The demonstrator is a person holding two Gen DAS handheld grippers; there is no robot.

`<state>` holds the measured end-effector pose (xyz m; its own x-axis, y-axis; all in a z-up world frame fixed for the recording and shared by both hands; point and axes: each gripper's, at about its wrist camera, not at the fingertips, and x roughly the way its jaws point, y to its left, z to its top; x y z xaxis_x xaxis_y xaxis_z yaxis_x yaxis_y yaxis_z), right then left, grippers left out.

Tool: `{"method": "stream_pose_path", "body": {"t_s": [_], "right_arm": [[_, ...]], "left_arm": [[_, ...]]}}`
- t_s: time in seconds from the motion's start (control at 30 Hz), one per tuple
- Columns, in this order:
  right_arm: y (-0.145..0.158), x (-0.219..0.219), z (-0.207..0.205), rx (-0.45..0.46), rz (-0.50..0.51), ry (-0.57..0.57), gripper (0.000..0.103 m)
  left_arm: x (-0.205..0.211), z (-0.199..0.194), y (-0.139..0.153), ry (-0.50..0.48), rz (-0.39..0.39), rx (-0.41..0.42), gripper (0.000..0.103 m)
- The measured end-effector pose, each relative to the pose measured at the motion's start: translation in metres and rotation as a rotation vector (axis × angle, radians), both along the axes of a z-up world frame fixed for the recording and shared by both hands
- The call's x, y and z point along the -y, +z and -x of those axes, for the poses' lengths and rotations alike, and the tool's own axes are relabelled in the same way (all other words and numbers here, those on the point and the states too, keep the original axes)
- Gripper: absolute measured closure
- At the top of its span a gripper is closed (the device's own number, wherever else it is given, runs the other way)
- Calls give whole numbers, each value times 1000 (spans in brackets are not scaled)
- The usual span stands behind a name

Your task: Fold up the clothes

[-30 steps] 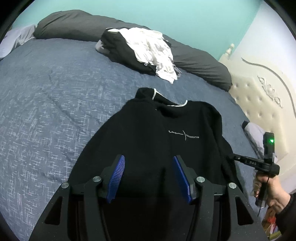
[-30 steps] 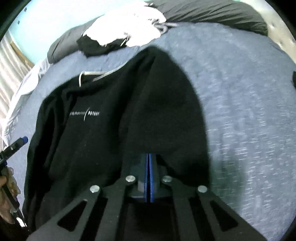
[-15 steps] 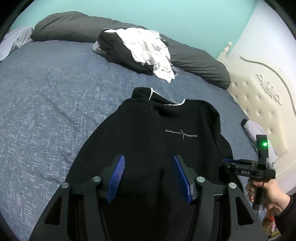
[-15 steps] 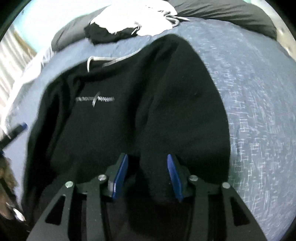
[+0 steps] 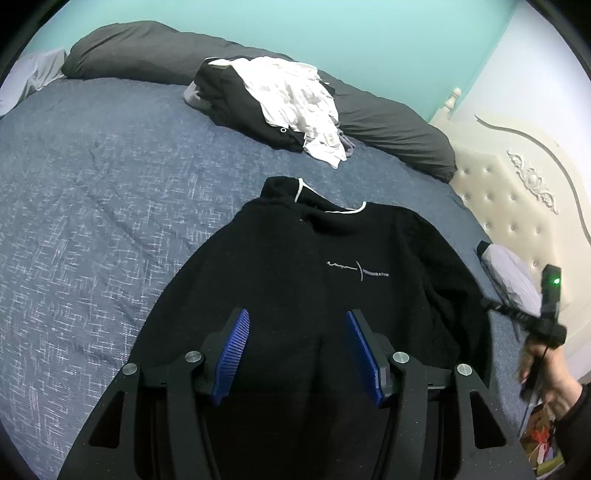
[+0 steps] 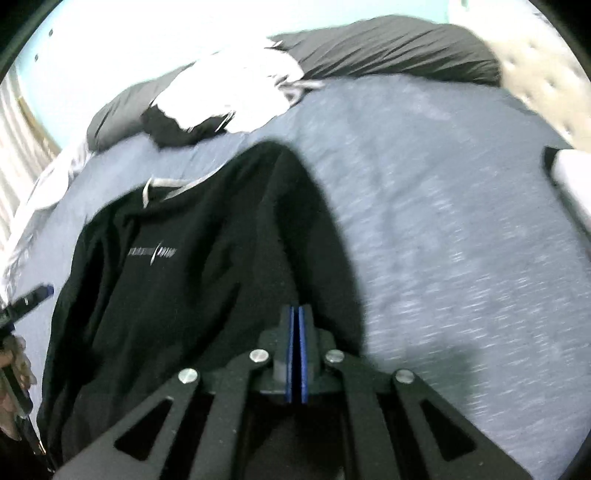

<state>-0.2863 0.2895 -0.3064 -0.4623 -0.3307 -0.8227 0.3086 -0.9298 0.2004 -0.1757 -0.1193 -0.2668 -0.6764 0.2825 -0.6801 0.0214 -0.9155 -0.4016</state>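
- A black hoodie (image 5: pixel 332 280) is lying front-up on the blue bed (image 5: pixel 92 206), its hood toward 12 o'clock in the left wrist view, with a small white logo (image 5: pixel 358 271) on the chest.
- The left gripper (image 5: pixel 295 347) is hovering over the hoodie's lower part at 6 o'clock, its blue pads (image 5: pixel 232 350) spread wide apart and grasping nothing.
- In the right wrist view, the right gripper (image 6: pixel 296 354) is showing its pads pressed together at 6 o'clock over the hoodie (image 6: pixel 207 266); whether any cloth is caught between them I cannot tell, since that view is blurred.
- The right gripper (image 5: pixel 532 317) is also appearing at 3 o'clock in the left wrist view, just beside the hoodie's edge, with a hand (image 5: pixel 554 376) gripping its handle and a green light glowing on top.
- A pile of clothes (image 5: pixel 273 107), black and white, is sitting near 12 o'clock, well apart from the hoodie.
- Grey pillows (image 5: pixel 147 51) are lining the bed's far edge against a teal wall (image 5: pixel 332 29).
- A cream tufted headboard (image 5: pixel 517 199) is standing at 2 o'clock.
- In the right wrist view, the left gripper's handle and a hand (image 6: pixel 14 369) are showing at 8 o'clock.
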Motion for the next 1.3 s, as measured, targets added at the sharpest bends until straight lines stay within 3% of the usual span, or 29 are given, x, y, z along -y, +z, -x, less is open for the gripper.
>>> {"method": "stream_pose_path", "body": {"t_s": [0.13,0.27,0.47,0.7,0.8,0.93,1.2,1.3], "right_arm": [[23,-43,10,-39,43,-87,101],[21,-75,29,-24,33,-149,101],[-2,-82,55,17,-34,-194,101],[7,-80,44,1,-20,-247,95],[15,-72,18,28,35,-207,82],[11,-49,-23,111,89,-131,57],[-23,-2,-85,262,50,-81,56],[-36,9,-94,283,5,-87,49]], "left_arm": [[3,1,-1,6,-8,4,44],[3,2,-1,11,-3,3,44],[3,5,-4,10,-3,11,44],[2,5,-3,5,-8,9,44],[1,4,-1,1,-13,5,44],[-2,-1,5,-6,-18,-11,44],[1,-6,17,-3,-43,-38,44],[3,-9,20,0,-50,-49,44]]}}
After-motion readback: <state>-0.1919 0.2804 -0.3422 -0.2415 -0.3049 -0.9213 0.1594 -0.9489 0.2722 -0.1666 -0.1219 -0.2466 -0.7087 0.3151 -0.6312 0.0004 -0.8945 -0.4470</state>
